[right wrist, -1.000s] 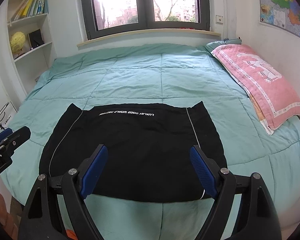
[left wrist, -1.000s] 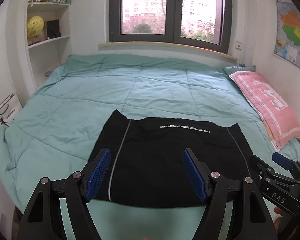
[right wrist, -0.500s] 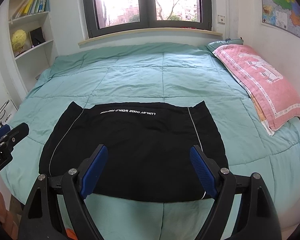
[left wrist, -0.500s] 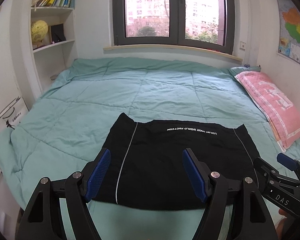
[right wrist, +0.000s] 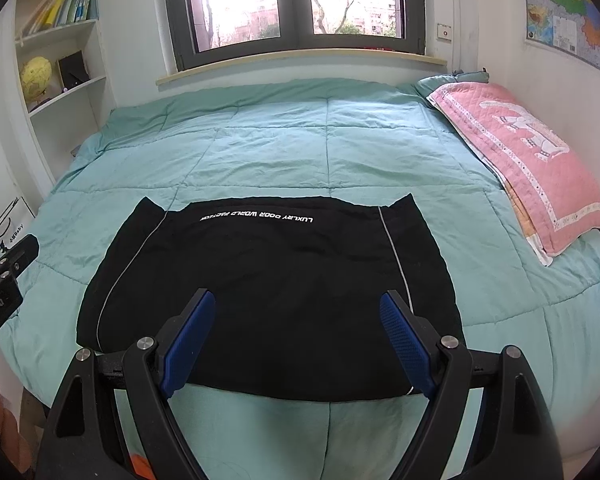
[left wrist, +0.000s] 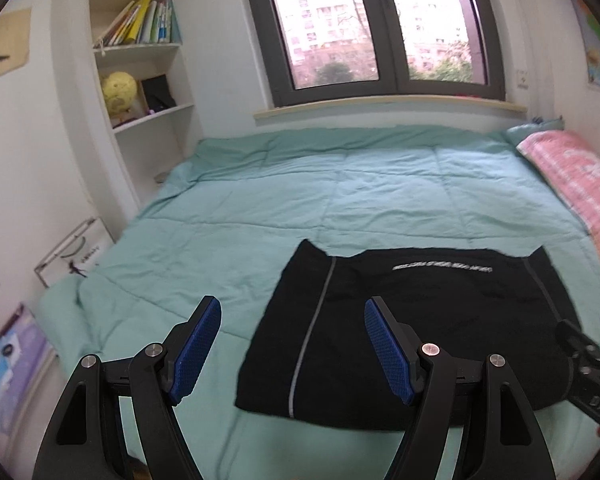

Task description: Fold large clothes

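A black garment (right wrist: 268, 280) with white side piping and white lettering lies folded flat in a rectangle on the near part of the bed; it also shows in the left wrist view (left wrist: 420, 328). My left gripper (left wrist: 292, 352) is open and empty, above the bed's near edge, over the garment's left side. My right gripper (right wrist: 296, 344) is open and empty, above the garment's near edge. Each gripper shows at the other view's edge: the right one (left wrist: 588, 364) and the left one (right wrist: 0, 276).
The bed has a teal quilt (right wrist: 328, 140). A pink pillow (right wrist: 532, 160) lies along its right side. White shelves (left wrist: 144, 92) with books and a yellow globe stand at the left. A window is behind the bed. A map hangs on the right wall.
My left gripper has risen and swung left, so the garment now sits to the right in its view. My right gripper has barely moved. The garment has not moved.
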The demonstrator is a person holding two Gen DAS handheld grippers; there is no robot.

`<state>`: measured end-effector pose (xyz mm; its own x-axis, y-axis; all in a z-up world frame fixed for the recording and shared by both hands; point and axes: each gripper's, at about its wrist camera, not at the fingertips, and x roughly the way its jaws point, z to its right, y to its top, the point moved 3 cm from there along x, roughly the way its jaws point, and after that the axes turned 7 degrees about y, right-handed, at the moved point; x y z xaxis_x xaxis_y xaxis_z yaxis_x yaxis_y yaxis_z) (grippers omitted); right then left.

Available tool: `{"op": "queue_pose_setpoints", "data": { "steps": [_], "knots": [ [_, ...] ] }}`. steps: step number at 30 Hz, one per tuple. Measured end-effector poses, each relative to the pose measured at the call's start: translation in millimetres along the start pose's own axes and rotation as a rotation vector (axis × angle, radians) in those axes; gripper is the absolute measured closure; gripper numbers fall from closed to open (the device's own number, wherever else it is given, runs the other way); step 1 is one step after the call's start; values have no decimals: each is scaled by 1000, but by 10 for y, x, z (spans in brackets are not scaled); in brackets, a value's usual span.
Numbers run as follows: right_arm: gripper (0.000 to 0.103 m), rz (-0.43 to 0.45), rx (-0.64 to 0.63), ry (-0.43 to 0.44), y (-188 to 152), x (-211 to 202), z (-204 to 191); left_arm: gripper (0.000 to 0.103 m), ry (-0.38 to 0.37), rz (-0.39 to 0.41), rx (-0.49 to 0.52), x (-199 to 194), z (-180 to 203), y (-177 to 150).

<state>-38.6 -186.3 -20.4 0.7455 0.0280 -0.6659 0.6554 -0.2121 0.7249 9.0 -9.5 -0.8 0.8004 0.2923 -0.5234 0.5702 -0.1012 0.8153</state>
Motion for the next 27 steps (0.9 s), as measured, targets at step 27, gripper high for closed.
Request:
{"op": "queue_pose_setpoints", "data": {
  "steps": [27],
  "knots": [
    [17,-29,-4,5,-53,99,45,27,-2,-27,3,104,7,-44]
  ]
}}
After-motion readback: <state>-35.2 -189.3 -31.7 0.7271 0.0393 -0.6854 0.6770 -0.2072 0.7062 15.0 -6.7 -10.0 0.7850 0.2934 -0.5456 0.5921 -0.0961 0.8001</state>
